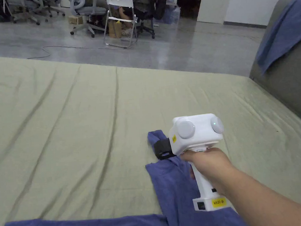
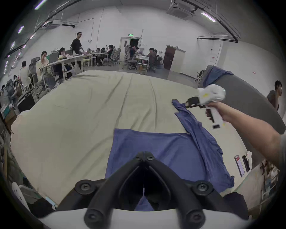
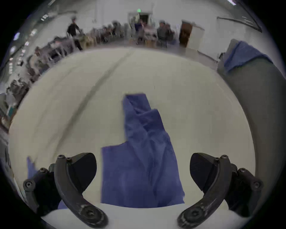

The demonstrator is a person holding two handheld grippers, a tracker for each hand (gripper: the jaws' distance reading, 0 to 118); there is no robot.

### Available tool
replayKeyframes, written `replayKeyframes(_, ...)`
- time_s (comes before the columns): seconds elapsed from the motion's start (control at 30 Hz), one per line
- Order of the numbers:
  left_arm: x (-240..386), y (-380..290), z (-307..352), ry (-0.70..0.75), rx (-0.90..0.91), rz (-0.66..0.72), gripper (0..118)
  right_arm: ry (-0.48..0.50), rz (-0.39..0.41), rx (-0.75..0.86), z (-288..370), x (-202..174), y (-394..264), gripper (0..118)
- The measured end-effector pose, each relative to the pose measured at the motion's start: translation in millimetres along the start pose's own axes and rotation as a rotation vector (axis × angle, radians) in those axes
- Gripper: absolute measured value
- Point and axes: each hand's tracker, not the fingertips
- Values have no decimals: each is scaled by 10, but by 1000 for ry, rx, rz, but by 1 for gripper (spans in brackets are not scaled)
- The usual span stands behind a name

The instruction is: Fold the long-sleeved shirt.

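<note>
Head view: blue long-sleeved shirt (image 1: pixel 181 193) on the bed (image 1: pixel 66 124), right claw (image 1: pixel 160 148) over its sleeve end; left gripper view: left claw (image 2: pixel 144 156) clenched above the shirt, pinching nothing visible; right gripper view: right claw (image 3: pixel 143 168) released, jaws spread above the sleeve.

The left gripper (image 2: pixel 144 156), jaws closed, hovers over the blue shirt (image 2: pixel 154 148) on the bed (image 2: pixel 77 116); the right gripper (image 2: pixel 188 103) sits at the sleeve (image 2: pixel 184 114).
</note>
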Motion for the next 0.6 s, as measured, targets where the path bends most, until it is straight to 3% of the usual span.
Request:
replayKeyframes(0.13, -48, -83, -173, -6, -21, -7, 0, -27, -38, -149, -586, -11, -31, 118)
replayKeyframes(0.17, -70, -100, -183, -1, -27, -8, 0, -32, -58, -171, -589, 11, -44, 110)
replayKeyframes(0.2, -90, -116, -188, -3, -34, -3, 0, 92, -116, -154, -537, 51, -44, 98)
replayKeyframes(0.23, -97, -110, -248, -9, -43, 5, 0, 37, -119, -124, -440, 69, -27, 92)
replayKeyframes(0.27, -98, -128, -241, -15, -46, 10, 0, 59, -102, -79, -311, 90, -22, 71)
replayKeyframes(0.3, -92, -141, -226, -19, -46, 13, 0, 83, -86, -51, -187, 109, -2, 0)
replayKeyframes(0.37, -57, -142, -218, -23, -44, 20, 0, 2, -24, -16, 145, 148, 40, 2)
replayKeyframes(0.43, -9, -140, -143, -37, -39, 32, 0, 56, -7, 16, 476, 235, -1, 2)
replayKeyframes(0.5, 44, -85, -53, -45, -32, 26, 0, 41, -25, 82, 866, 325, -191, 2)
replayKeyframes(0.6, 100, -71, 55, -44, -17, 7, 0, 52, 15, 130, 1423, 363, -644, 2)
